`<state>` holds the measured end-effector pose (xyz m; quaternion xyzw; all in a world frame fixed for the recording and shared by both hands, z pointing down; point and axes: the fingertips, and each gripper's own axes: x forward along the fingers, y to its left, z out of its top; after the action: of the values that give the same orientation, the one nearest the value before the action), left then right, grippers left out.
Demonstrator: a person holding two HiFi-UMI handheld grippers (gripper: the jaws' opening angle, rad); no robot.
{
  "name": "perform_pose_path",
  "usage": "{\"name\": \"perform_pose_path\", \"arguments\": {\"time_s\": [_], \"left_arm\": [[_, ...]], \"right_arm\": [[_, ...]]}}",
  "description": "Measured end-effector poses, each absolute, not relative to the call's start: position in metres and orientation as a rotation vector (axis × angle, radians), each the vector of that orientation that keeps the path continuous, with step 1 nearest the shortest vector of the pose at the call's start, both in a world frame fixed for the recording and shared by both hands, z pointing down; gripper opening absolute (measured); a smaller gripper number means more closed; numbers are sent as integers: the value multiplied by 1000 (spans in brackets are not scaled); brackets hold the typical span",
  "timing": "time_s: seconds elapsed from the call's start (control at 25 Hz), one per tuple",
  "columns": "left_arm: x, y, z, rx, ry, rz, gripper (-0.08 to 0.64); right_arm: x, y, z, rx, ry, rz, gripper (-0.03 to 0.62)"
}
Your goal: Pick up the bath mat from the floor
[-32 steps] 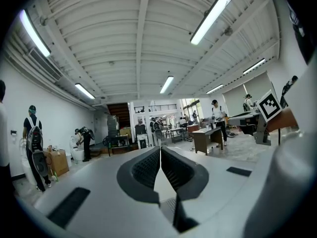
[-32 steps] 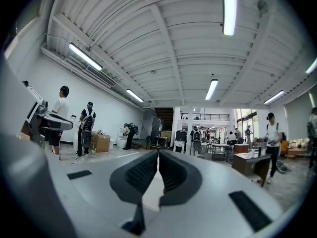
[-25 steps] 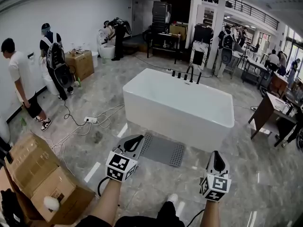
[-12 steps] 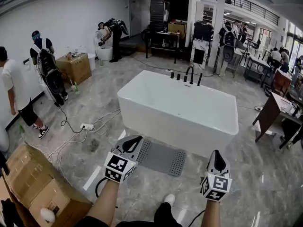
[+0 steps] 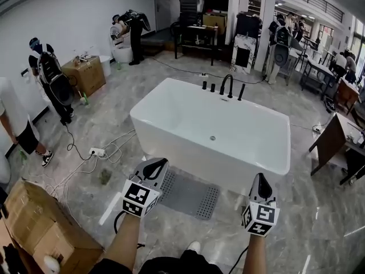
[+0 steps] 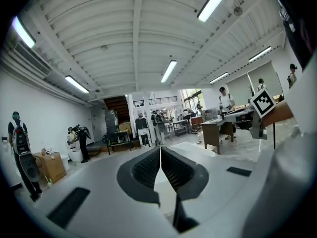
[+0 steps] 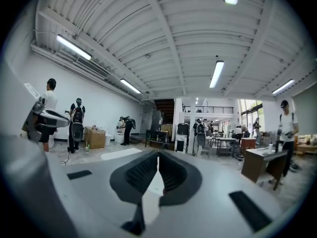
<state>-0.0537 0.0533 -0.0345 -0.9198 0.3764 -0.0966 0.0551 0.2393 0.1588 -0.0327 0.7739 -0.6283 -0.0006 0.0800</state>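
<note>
A grey perforated bath mat [image 5: 188,194] lies flat on the marble floor against the near side of a white bathtub [image 5: 211,131]. My left gripper [image 5: 155,167] is held above the mat's left end, jaws shut and empty. My right gripper [image 5: 262,185] hovers to the right of the mat, also shut with nothing in it. In the left gripper view the left gripper [image 6: 160,155] points level across the room with its pads pressed together. The right gripper [image 7: 157,158] looks the same in the right gripper view. The mat is hidden in both gripper views.
A cardboard box [image 5: 40,226] sits at lower left. White cables and a power strip [image 5: 95,152] trail over the floor left of the tub. Black taps [image 5: 227,87] stand on the tub's far rim. People stand along the left wall [image 5: 50,76] and at the back; a desk [image 5: 333,138] is at right.
The view has moved forward toward the tub, so tub and mat lie closer. Both grippers kept their spacing and stayed shut.
</note>
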Motion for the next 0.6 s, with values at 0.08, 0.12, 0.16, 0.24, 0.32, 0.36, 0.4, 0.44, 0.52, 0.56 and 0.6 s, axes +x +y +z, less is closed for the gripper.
{"name": "perform_pose_path", "arguments": {"time_s": [0.08, 0.12, 0.16, 0.24, 0.32, 0.36, 0.4, 0.44, 0.52, 0.56, 0.6], "left_arm": [[-43, 38, -36, -2788, 1140, -309, 14], [-40, 33, -36, -2785, 1136, -320, 14], [-37, 28, -36, -2779, 1131, -331, 14], [-36, 18, -36, -2768, 1133, -344, 14], [-37, 6, -38, -2766, 1152, -334, 14], [-37, 1, -40, -2767, 1156, -327, 14], [-37, -4, -42, -2765, 1153, -323, 14], [-38, -10, -44, -2760, 1145, -321, 14], [-42, -22, -47, -2755, 1126, -314, 14], [-45, -30, -47, -2756, 1114, -311, 14], [-48, -37, -46, -2757, 1101, -310, 14]], "right_arm": [[248, 140, -34, 2305, -1891, -4, 21], [252, 132, -33, 2303, -1893, 1, 21], [255, 126, -32, 2303, -1897, 7, 21], [258, 115, -30, 2298, -1911, 14, 21], [258, 104, -31, 2286, -1931, 8, 21], [257, 99, -31, 2282, -1938, 4, 23], [257, 94, -32, 2283, -1940, 2, 23], [256, 89, -33, 2286, -1937, 1, 23], [250, 78, -36, 2292, -1925, -8, 23], [246, 72, -37, 2295, -1916, -17, 23], [243, 66, -38, 2300, -1905, -26, 23]]}}
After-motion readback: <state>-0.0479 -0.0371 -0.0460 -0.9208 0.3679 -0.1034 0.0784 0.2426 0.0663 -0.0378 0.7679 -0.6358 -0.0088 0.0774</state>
